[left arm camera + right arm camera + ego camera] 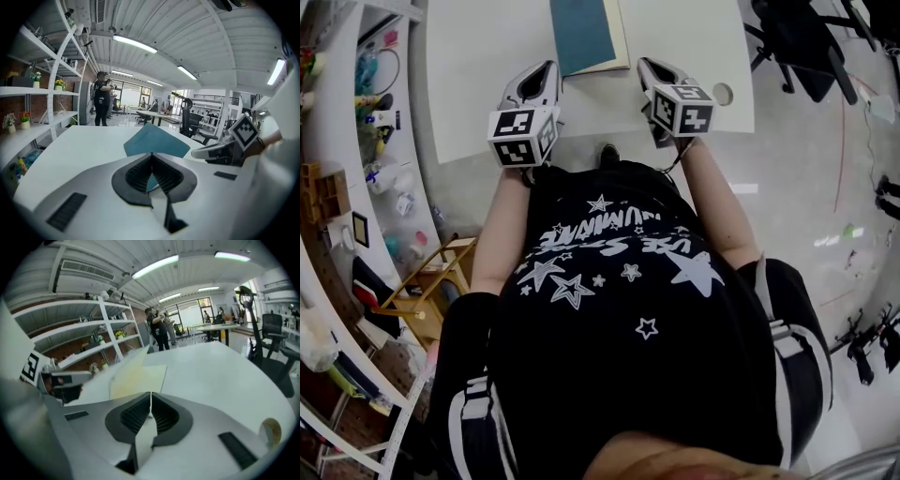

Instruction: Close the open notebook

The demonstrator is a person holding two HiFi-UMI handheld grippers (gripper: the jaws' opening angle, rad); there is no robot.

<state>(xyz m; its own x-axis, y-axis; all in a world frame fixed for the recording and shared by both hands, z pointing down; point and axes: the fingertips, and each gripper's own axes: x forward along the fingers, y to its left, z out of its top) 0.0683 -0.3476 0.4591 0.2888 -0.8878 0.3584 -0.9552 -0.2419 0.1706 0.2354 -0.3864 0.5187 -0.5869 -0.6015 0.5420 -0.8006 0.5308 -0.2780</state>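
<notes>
The notebook [581, 36] lies at the far middle of the white table [478, 75]. Its teal cover [157, 140] stands tilted up, and a cream page [140, 378] shows beneath it on the right side. My left gripper [548, 67] sits just left of the notebook's near edge, jaws together with nothing between them [151, 154]. My right gripper [645, 64] is just right of that edge, also shut and holding nothing [150, 393]. Neither gripper touches the notebook. Each gripper shows in the other's view: the right gripper [220, 152] and the left gripper [61, 380].
A roll of tape [723, 94] lies on the table near its right front corner [271, 431]. A black office chair [797, 37] stands beyond the table's right side. Shelving with small items [356, 141] and a wooden stool [431, 291] line the left.
</notes>
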